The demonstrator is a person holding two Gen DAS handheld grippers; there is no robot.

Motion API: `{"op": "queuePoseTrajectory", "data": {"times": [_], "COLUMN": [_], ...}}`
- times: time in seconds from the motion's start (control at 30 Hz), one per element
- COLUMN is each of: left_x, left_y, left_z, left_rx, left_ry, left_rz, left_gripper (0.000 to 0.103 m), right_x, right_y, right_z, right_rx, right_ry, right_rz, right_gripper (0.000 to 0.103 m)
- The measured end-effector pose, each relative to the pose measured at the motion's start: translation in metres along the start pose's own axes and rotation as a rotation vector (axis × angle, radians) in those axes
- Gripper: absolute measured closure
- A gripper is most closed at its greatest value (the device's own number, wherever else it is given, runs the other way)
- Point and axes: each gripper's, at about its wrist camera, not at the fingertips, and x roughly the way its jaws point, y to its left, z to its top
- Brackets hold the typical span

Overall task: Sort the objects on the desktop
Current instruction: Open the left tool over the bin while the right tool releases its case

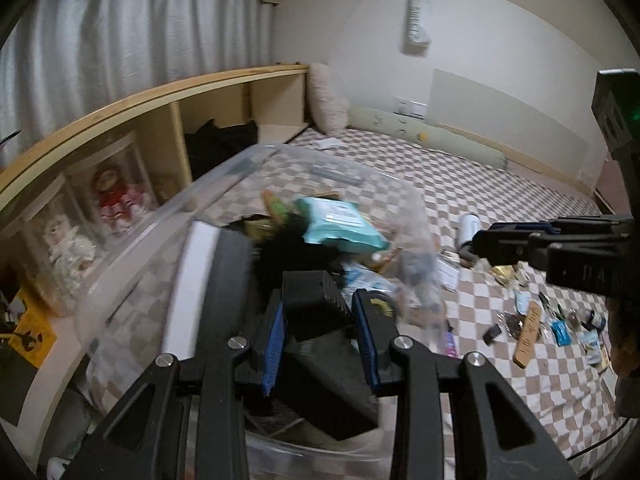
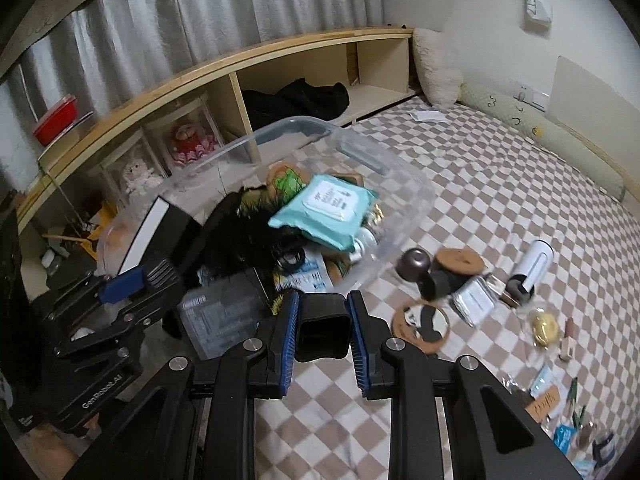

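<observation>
- Between the blue-padded fingers of the left gripper [image 1: 320, 344], a black ribbed plastic handle block [image 1: 316, 304] at the near edge of a clear plastic storage bin [image 1: 132, 240] is pinched; the jaws stand part-way closed and clamped on it.
- Beyond those fingers, the bin looks tipped, its load sliding toward the far rim: a teal soft pack of wet wipes [image 1: 340, 224], a black feathery bundle [image 1: 292, 248], a white-edged black box [image 1: 212, 280].
- At the right gripper [image 2: 322, 330], the pads squeeze a second black hollow handle [image 2: 322, 328], also part-way closed and gripping, with the bin's clear wall [image 2: 400, 208] just ahead.
- To the right of that gripper, small goods lie scattered on the brown-and-white checked bed cover [image 2: 500, 200]: a white cylinder bottle [image 2: 534, 264], cork coasters [image 2: 460, 260], a dark round cap [image 2: 416, 266].
- Judged from the tilt, the step is emptying the bin for sorting; done well, both hands would rise evenly and keep firm pinches, so the bin neither twists nor slips and heavy pieces do not land on the fragile ones.
- Motion blur smears the bin's rim and much of its contents, so labels cannot be read.
- How each handle joins the bin is hidden behind the fingers.
- Items at the lower right edge are too small to identify, and the person holding the grippers is out of view.
</observation>
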Motion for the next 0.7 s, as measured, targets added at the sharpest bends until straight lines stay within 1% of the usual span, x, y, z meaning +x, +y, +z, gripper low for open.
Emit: {"op": "queuePoseTrajectory", "data": {"times": [0.13,0.27,0.47,0.57,0.7], "left_x": [0.006,0.013,0.022,0.028,0.034], "left_y": [0.014,0.01,0.001,0.001,0.005], "left_z": [-0.001,-0.004,-0.007,-0.005,-0.005], "left_rx": [-0.02,0.004,0.031,0.025,0.006], "left_ry": [0.011,0.033,0.048,0.054,0.061], "left_rz": [0.015,-0.005,-0.039,-0.041,-0.034], "left_gripper": [0.07,0.07,0.07,0.07,0.069], "right_x": [0.016,0.036,0.06,0.068,0.074], "right_y": [0.003,0.006,0.016,0.02,0.017], "right_z": [0.012,0.019,0.016,0.014,0.016], "right_rx": [0.008,0.019,0.009,0.005,0.037], "right_ry": [0.018,0.046,0.075,0.079,0.071], "right_rz": [0.013,0.03,0.055,0.054,0.052], "right_gripper": [0.077,0.078,0.078,0.078,0.077]}}
